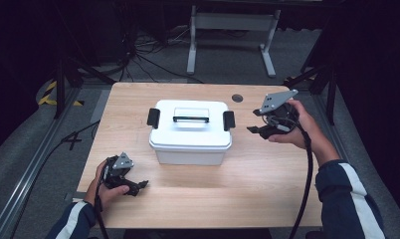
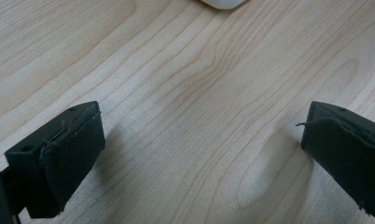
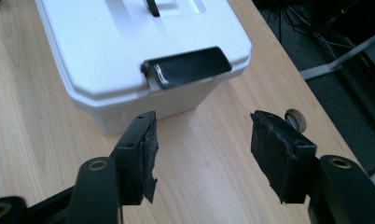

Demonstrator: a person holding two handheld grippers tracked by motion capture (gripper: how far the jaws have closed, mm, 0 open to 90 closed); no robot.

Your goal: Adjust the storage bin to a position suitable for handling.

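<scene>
The right gripper [image 1: 257,129] hangs in the air off the right end of the white storage box [image 1: 190,133], near the table's right edge, its jaws pointing left toward the box. The right hand [image 1: 292,130] wraps its body from behind, the wrist bent and the forearm running back to the table's near right corner in a dark sleeve with a white stripe. The jaws stand apart with nothing between them. In the right gripper view they frame bare wood just short of the box's right-hand latch [image 3: 188,67], which lies folded down against the lid.

The left gripper [image 1: 138,185] sits low by the table's near left corner, gripped by the left hand [image 1: 108,184] with the fingers curled around it, jaws aimed right along the near edge. Its jaws are spread wide over empty tabletop, and a corner of the box [image 2: 223,3] shows beyond them in the left gripper view.

There is one box, standing at the middle of the table [image 1: 267,174], closed. It carries two black latches, one at each end [image 1: 153,118] [image 1: 229,120], and one black carry handle [image 1: 190,118] lying flat in the lid's recess. One round grommet [image 1: 237,98] is set in the table near its far edge.
</scene>
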